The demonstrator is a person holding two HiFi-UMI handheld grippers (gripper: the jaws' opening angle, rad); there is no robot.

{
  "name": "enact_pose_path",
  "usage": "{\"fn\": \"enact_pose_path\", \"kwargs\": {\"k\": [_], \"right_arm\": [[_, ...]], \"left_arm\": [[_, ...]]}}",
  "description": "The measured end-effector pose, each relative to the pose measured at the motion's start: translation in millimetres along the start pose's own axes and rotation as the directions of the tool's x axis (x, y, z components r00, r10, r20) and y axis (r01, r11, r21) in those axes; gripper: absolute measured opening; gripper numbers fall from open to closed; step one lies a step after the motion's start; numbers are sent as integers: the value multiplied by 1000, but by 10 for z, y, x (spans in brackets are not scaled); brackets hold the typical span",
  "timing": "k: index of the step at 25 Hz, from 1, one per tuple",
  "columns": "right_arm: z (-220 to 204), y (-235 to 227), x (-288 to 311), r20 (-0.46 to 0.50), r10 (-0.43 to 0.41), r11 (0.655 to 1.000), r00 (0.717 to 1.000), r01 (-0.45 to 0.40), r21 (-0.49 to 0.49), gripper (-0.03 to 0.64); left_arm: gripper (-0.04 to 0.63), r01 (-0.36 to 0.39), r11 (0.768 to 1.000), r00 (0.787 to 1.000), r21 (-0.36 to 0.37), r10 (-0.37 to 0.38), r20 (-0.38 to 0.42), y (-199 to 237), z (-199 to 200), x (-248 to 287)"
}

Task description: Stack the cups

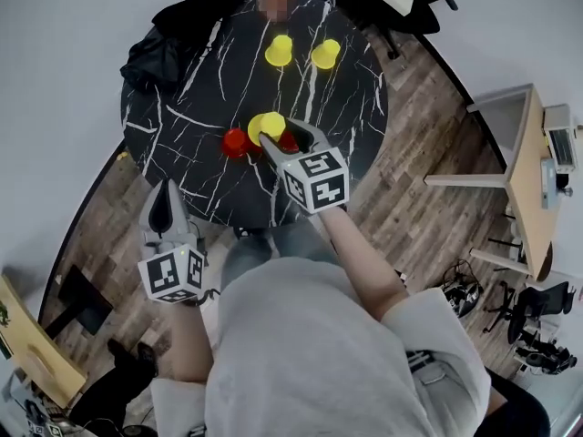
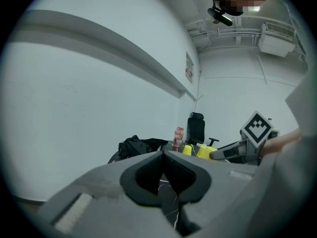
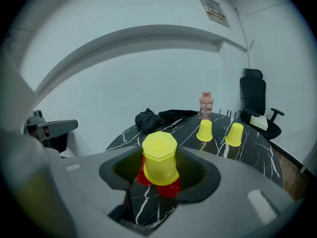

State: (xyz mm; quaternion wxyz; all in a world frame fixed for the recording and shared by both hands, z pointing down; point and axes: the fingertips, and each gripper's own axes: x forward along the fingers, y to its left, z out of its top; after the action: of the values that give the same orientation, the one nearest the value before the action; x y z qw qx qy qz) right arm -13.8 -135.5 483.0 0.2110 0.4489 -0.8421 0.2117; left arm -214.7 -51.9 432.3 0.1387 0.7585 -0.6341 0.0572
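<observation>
The right hand-held gripper (image 1: 281,135) has its jaws wide but closed on a yellow cup (image 3: 159,156), base up, w/ the ribbed pads on both its sides. The cup hangs over the near part of the bench (image 1: 182,126), just above two red cups (image 1: 236,142) that stand near each other. Two more yellow cups (image 1: 279,50) stand at the far side, well apart. The left hand-held gripper (image 2: 163,155) is fully closed on nothing, off the near-left edge of the bench.

Step in hand, as I judge it: to set the yellow cup down over one red cup. To do it well, choose one red cup, centre the open mouth over it, hold the cup vertical, lower slowly, and open only when it sits. The 2nd red cup is v. near, so approach from above, not from the side, or a jaw may push it.
</observation>
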Motion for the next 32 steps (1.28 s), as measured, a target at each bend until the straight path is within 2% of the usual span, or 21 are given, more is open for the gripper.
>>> {"fn": "enact_pose_path", "kwargs": {"k": [8, 16, 18, 22, 26, 29, 32], "right_arm": [[-132, 174, 237, -72, -4, 998, 997, 0, -61, 216], [-123, 200, 288, -74, -18, 997, 997, 12, -83, 222], [-119, 209, 283, -69, -9, 997, 998, 4, -78, 247], [-21, 236, 201, -12, 33, 999, 999, -33, -41, 261], [212, 169, 26, 105, 76, 996, 992, -80, 31, 259], [388, 4, -122, 181, 66, 995, 981, -79, 67, 255], [500, -230, -231, 219, 37, 995, 975, -55, 79, 247]], "left_arm": [[6, -61, 998, 998, -21, 60, -6, 253, -79, -186], [6, -78, 997, 997, -29, 77, -12, 336, -125, -235], [6, -72, 997, 997, -27, 72, -12, 325, -118, -216], [6, -58, 998, 998, -20, 58, -3, 279, -72, -165], [6, -37, 999, 999, -14, 37, 13, 181, 6, -77], [6, -19, 1000, 999, -7, 19, 26, 73, 72, -1], [6, -5, 1000, 999, 3, 5, 40, -53, 149, 70]]}}
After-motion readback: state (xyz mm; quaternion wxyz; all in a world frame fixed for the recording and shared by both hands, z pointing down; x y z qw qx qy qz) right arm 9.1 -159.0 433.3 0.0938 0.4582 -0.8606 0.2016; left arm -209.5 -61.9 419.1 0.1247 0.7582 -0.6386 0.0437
